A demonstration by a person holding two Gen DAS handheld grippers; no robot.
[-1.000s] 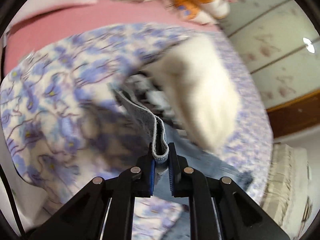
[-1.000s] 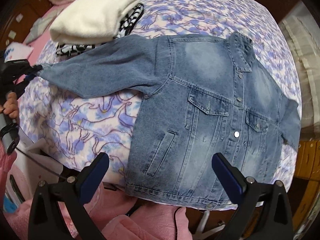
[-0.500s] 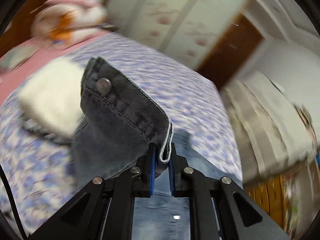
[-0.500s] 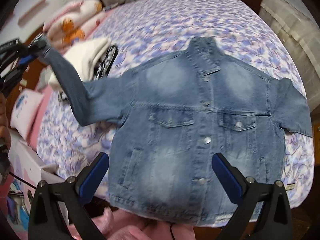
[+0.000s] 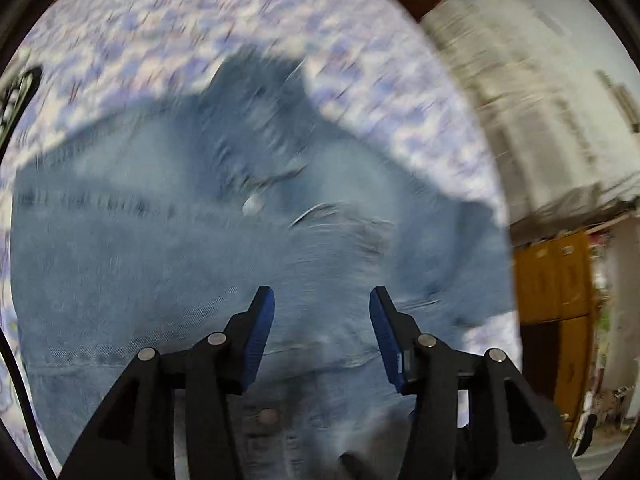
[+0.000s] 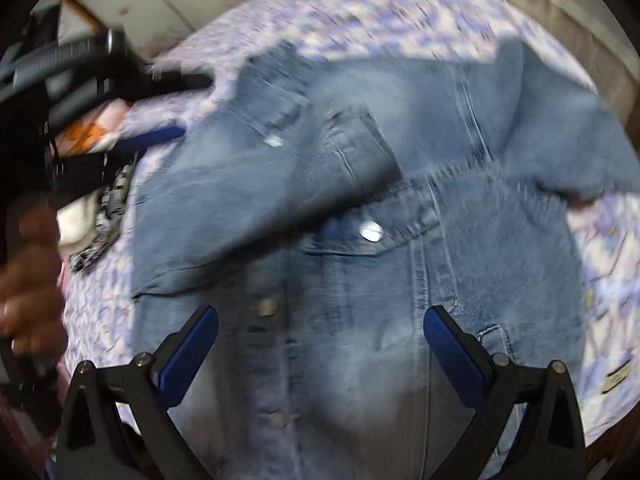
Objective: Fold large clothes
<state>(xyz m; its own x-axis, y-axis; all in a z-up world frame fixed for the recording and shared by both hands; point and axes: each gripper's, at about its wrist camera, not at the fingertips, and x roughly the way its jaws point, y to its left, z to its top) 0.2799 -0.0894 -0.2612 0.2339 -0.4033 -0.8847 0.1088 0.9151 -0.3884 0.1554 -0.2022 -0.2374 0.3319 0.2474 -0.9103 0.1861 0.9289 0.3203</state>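
Purple-and-white floral bedding (image 6: 352, 8) covers a wide bed, with pale panelled walls and a wooden cabinet (image 5: 552, 276) beyond it; both views are smeared by motion. On the bedding lies a faded blue denim jacket (image 6: 460, 240), front side up, its stiff twill showing raised seams, a flapped chest pocket and round metal snap buttons (image 6: 371, 231). In the right wrist view its long axis runs from the collar at the upper left down to the hem near the camera. One sleeve (image 6: 256, 184) is folded across the chest, its cuff ending close to the button placket, while the other sleeve stretches out toward the right edge of the bed. The left gripper (image 5: 322, 320) hovers over the jacket's middle, its blue-padded jaws opening with nothing between them. The right gripper (image 6: 320, 344) points down at the lower front panel with its jaws spread wide and empty. At the left of the right wrist view, a hand (image 6: 28, 280) grips the left tool's handle, and a folded white garment on black-and-white checked cloth (image 6: 100, 216) sits just beside the jacket's shoulder.
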